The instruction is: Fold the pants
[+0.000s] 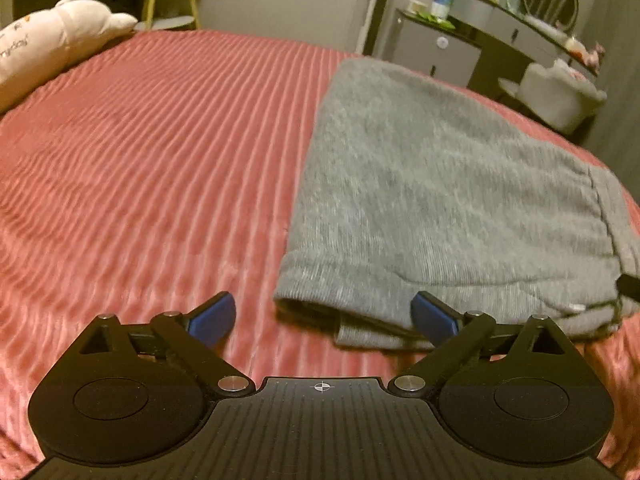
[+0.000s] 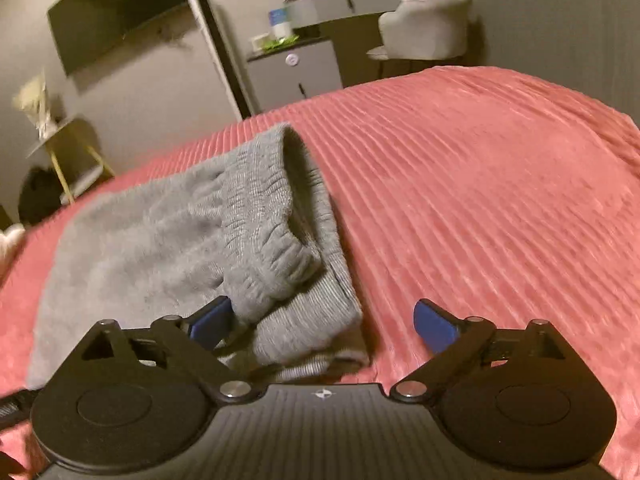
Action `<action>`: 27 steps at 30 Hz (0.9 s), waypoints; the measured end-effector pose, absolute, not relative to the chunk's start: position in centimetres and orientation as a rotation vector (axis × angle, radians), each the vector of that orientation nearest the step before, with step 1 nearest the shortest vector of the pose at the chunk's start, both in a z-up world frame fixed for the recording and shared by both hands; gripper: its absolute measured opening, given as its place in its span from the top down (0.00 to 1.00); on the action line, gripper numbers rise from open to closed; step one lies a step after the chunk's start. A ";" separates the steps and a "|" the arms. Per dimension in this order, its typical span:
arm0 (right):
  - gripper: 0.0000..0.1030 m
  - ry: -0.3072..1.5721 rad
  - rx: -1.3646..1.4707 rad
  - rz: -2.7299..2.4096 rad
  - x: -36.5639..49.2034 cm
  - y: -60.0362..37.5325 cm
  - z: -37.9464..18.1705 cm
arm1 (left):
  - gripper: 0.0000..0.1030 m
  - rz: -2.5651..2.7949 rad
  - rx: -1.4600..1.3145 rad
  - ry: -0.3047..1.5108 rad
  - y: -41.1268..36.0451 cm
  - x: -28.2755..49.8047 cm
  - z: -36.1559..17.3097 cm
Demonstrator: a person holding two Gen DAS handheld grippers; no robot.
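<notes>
Grey pants [image 1: 440, 200] lie folded into a compact bundle on a pink ribbed bed [image 1: 160, 160], the elastic waistband [image 2: 272, 220] bunched on top at the end nearest the right gripper [image 2: 324, 320]. The left gripper [image 1: 324, 314] hangs low at the opposite, folded end, its blue fingers [image 1: 212, 316] spread wide and holding nothing; one finger sits just beside the bundle's near corner. The right gripper's jaws are likewise spread and empty, straddling the waistband corner, though motion blur makes it hard to say whether the left finger touches cloth. The folding looks close to done, with the step in hand a last fold or a final tidy. The next move would call for both grippers to pinch the near edge evenly and carry it across without dragging the layers apart. A white plush [image 1: 52, 44] rests at the bed's far corner, a dresser [image 1: 500, 40] beyond.
</notes>
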State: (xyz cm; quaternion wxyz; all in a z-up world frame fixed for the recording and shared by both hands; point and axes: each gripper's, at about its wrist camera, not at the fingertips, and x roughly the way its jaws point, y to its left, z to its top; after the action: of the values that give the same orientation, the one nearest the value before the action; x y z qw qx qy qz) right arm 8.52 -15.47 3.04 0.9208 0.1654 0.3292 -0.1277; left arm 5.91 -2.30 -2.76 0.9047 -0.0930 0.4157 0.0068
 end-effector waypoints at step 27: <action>0.04 0.790 0.048 -0.145 0.8 -8.2 5.1 | 0.00 -0.039 -0.033 0.852 -6.0 -1.9 0.8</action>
State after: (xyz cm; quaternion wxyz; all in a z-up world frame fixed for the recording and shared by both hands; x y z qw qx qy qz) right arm 0.84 -8.16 5.11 0.9202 0.0235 0.3843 -0.0706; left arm -1.93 -6.02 0.76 0.9102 -0.0162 0.4134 -0.0190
